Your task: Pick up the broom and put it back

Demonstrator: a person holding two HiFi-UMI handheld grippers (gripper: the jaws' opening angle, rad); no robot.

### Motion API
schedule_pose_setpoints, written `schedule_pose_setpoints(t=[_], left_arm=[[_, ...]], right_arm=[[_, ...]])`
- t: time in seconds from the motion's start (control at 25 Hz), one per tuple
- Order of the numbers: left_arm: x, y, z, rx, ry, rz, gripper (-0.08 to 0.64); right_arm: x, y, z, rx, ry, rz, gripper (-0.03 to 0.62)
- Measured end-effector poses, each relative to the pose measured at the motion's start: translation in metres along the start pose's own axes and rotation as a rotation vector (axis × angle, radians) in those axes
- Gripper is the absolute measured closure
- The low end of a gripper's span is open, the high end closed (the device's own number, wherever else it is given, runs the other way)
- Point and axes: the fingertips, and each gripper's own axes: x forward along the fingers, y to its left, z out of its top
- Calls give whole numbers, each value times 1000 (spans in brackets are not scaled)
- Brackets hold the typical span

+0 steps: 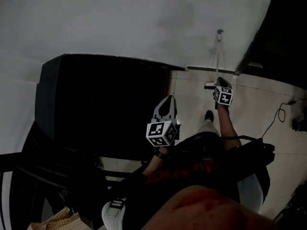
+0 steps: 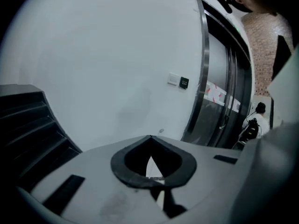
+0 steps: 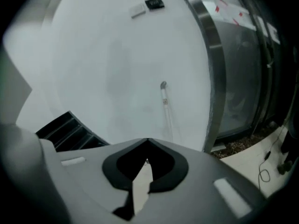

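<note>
The broom point(image 1: 218, 51) leans upright against the white wall, its pale handle topped by a small grey cap, its foot on the tiled floor. It shows again in the right gripper view as a thin pale stick point(image 3: 165, 107) straight ahead. My right gripper point(image 1: 221, 81) hangs just in front of the broom's lower end, apart from it, its jaws shut point(image 3: 147, 140) with nothing between them. Lower and to the left, my left gripper point(image 1: 167, 100) is over the edge of the black steps, shut and empty point(image 2: 149, 136).
Black steps point(image 1: 100, 104) fill the left side. A metal door frame point(image 3: 210, 55) with dark glass stands right of the broom. A thin cable point(image 1: 278, 114) lies on the tiles at the right. A black bag point(image 1: 249, 157) hangs by the person's body.
</note>
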Motion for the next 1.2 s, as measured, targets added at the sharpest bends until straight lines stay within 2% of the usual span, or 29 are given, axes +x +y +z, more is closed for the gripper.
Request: schedule_pose_setpoints(t=[0.12, 0.2, 0.36, 0.52, 0.64, 0.8, 1.04, 1.2], left_arm=[[-37, 20, -1, -14, -19, -23, 555], [-54, 19, -12, -20, -6, -70, 555], [-88, -15, -31, 28, 8, -209, 555], [-134, -49, -28, 121, -37, -284, 555], [-168, -81, -25, 155, -64, -327, 555], [-179, -99, -21, 155, -92, -327, 555], [-187, -113, -23, 197, -88, -289, 555], [-193, -124, -24, 214, -86, -278, 555]], right_arm=[[-75, 58, 6, 32, -111, 44, 591], [-129, 81, 16, 18, -191, 48, 592], [-239, 112, 21, -69, -321, 7, 592], [-333, 148, 29, -137, -444, 0, 592], [-402, 160, 39, -183, -523, 5, 592], [-442, 169, 50, -221, -565, 18, 592], [-468, 168, 60, -257, -587, 46, 592], [-479, 162, 62, -247, -587, 61, 592]])
